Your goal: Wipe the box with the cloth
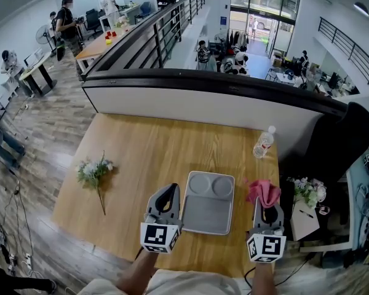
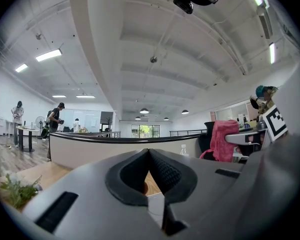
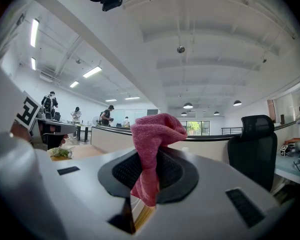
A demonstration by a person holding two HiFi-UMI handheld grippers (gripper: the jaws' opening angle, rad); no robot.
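Lower right, the right gripper (image 1: 266, 211) pinches a pink terry cloth (image 1: 263, 191), ready for wiping. The left gripper (image 1: 166, 196) (jaws together, empty) hovers beside the grey plastic box (image 1: 206, 219).

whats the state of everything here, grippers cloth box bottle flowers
left gripper: shut, nothing between the jaws
right gripper: shut on the cloth
cloth: pinched, bunched up above the jaws
box: flat on the table, compartments empty, no gripper on it
bottle: upright
flowers: lying flat
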